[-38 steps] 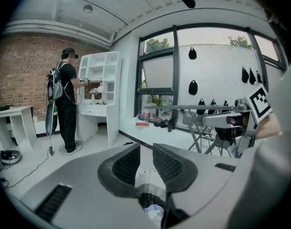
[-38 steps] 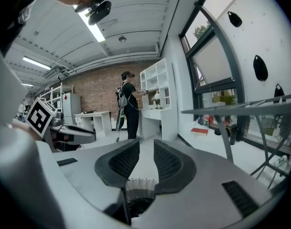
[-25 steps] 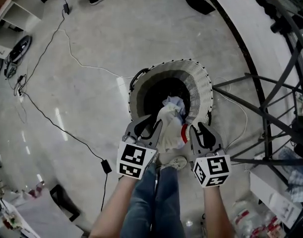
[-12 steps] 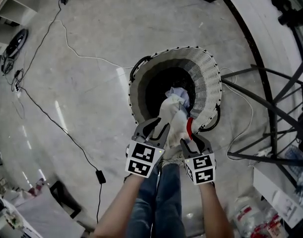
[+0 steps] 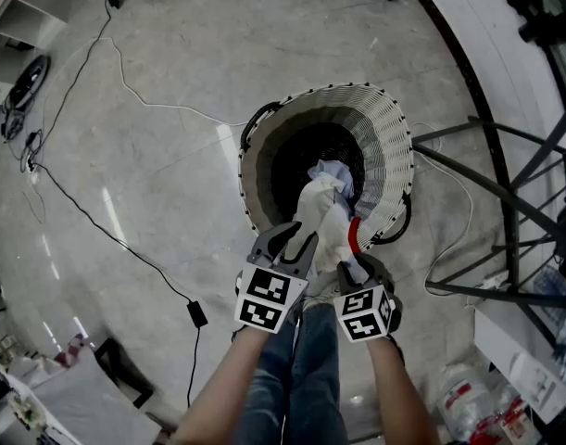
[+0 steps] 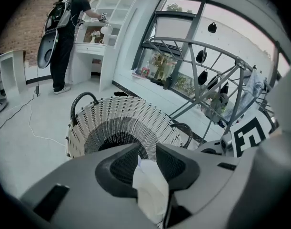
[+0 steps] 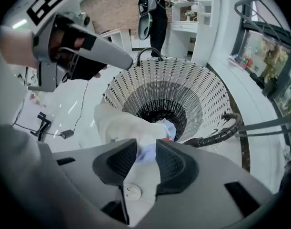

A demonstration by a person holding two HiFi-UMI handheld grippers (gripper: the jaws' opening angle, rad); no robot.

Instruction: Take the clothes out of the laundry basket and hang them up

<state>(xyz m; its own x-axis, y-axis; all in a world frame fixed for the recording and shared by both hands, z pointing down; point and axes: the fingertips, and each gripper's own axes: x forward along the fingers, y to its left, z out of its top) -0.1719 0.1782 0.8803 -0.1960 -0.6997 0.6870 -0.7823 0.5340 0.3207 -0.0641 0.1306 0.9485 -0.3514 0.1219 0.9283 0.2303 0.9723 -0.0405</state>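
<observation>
Head view, left to right.

- Floor: a black cable point(image 5: 106, 221) trails across it, well clear of the work.
- Left claw point(image 5: 284, 246) is at the near rim of the laundry basket point(image 5: 394, 156). It is clamped on a fold of the white garment point(image 5: 321, 213). Its jaws have just been easing open a little, with the cloth still filling the gap.
- The garment runs taut from both claws down into the basket's mouth, part out and part in. A pale blue cloth point(image 5: 331, 170) lies under it and a red piece point(image 5: 355, 235) shows at its right edge.
- Right claw point(image 5: 349, 269) is just beside the left and points steeply down. Its jaws have just been closing, and the pads press on the same garment.
- Dark metal rack point(image 5: 505, 202) stands at far right, well apart from the basket.

Step, as I judge it: lifting out the first item, with nothing hung yet. The next move calls for both grips to hold firm, a lift clear of the rim without dragging the blue cloth along, then a carry right to the rack.

What each view adds:
- Left gripper view: white cloth point(image 6: 150, 185) pinched between the pads, and the rack's bars point(image 6: 207, 80) upright beyond the basket point(image 6: 121, 113). A person point(image 6: 64, 32) stands at white shelves, which the head view does not show.
- Right gripper view: a button on the cloth below the pads, a blue scrap point(image 7: 146, 151) in the bite, and the garment point(image 7: 121, 125) bridging to the left claw point(image 7: 95, 63). It also looks down into the dark well of the basket point(image 7: 183, 75).
</observation>
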